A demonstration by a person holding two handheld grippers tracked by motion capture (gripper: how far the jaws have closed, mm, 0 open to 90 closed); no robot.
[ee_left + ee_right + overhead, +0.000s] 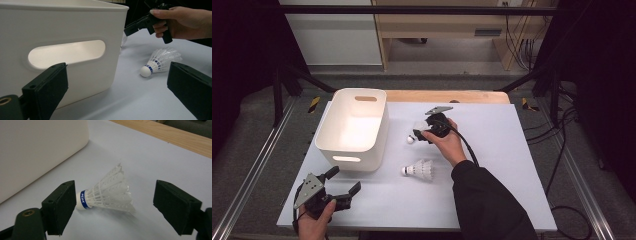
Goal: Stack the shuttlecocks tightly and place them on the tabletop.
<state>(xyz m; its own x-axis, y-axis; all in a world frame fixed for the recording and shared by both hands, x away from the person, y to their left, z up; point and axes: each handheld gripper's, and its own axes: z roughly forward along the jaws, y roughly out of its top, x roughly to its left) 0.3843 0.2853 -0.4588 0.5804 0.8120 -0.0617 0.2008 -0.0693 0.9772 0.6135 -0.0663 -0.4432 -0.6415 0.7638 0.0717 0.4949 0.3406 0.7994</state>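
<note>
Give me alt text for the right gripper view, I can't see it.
A white plastic shuttlecock with a blue band lies on its side between the right gripper's open black jaws, on a pale table. A white bin's wall stands at upper left.

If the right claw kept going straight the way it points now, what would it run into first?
Most likely the shuttlecock lying on its side between the open jaws of the right claw, cork end by one pad. Past it there is just the white table sheet; the white bin sits off to one side, though depth is hard to judge.
</note>
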